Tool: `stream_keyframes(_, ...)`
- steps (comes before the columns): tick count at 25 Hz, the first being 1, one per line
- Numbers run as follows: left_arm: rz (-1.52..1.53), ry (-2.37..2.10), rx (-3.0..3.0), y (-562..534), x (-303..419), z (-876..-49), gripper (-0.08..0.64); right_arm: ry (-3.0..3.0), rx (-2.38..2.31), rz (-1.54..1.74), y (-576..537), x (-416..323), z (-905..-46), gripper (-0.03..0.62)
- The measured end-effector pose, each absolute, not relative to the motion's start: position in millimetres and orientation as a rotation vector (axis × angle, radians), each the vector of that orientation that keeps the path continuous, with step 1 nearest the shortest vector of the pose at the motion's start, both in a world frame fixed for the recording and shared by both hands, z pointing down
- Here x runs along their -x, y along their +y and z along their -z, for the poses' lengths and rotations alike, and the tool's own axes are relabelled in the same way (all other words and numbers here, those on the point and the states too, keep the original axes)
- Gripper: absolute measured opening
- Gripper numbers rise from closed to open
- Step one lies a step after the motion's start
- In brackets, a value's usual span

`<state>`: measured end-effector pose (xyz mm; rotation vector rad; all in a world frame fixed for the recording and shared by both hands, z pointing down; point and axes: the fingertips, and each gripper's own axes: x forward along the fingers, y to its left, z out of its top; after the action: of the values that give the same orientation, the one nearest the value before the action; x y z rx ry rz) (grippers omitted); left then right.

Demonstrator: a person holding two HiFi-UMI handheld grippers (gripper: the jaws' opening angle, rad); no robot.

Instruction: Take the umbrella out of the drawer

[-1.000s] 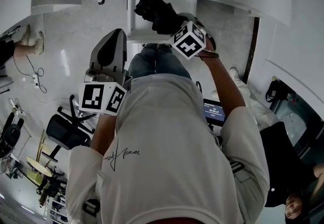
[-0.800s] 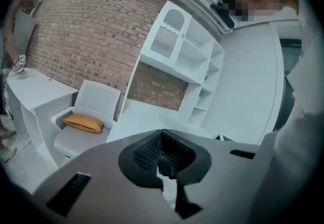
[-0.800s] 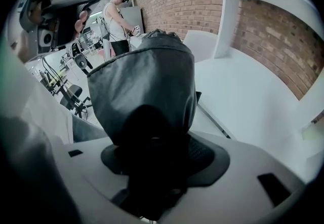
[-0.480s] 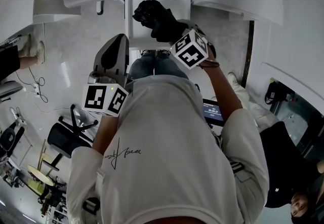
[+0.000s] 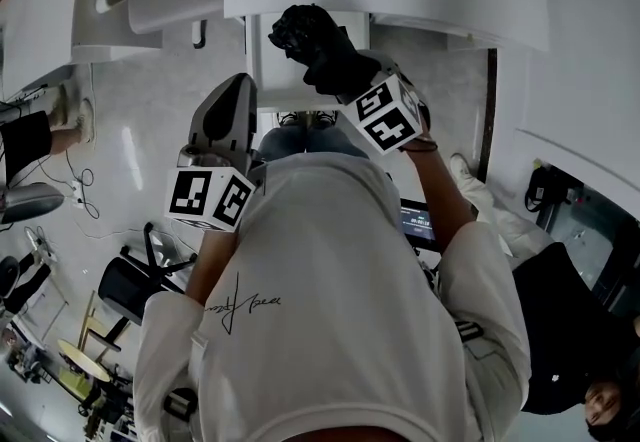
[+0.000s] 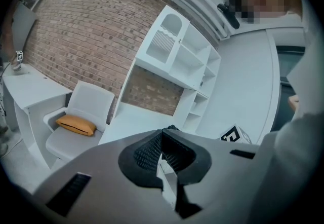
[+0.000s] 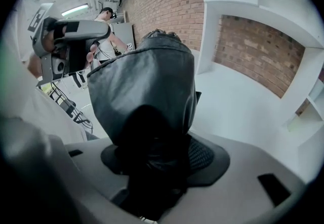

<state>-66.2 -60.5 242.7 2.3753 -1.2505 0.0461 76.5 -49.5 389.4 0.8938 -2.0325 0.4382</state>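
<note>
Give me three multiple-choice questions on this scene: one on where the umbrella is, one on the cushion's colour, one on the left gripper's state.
1. Where is the umbrella? A in the right gripper; B on the floor; C on a shelf.
2. The cushion's colour? A green; B orange-yellow; C blue.
3. The left gripper is: A shut and empty; B shut on the umbrella; C wide open.
Answers: A, the jaws clamp the black umbrella; B, seen on the white chair; A, its jaws meet with nothing between.
</note>
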Motion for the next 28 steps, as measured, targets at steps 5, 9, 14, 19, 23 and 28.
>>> stream_keyframes(5, -0.032, -1.236, -2.381, -63.2, 65.3, -241.1, 0.015, -2.072, -0.960, -0.456, -52.1, -78.7, -367.6, 0.244)
stream_keyframes(9, -0.016, -1.216, -2.391, -64.4, 61.1, -236.8, 0.015, -2.097, -1.005, -0.468, -50.9, -82.5, -351.8, 0.245)
stream_keyframes(14, 0.003, -1.180, -2.392, -65.8, 57.0, -233.8, 0.015, -2.119, -1.060, -0.466, -49.9, -84.0, -336.7, 0.244)
stream_keyframes(19, 0.008, -1.161, -2.408, -68.3, 56.1, -230.1, 0.015, -2.139, -1.124, -0.471, -49.6, -85.9, -324.3, 0.244)
stream_keyframes(23, 0.010, -1.157, -2.420, -69.4, 56.8, -228.6, 0.015, -2.159, -1.177, -0.468, -49.5, -89.1, -313.6, 0.244)
stream_keyframes(28, 0.027, -1.161, -2.434, -71.1, 58.9, -224.1, 0.015, -2.198, -1.258, -0.455, -52.4, -95.1, -296.7, 0.245)
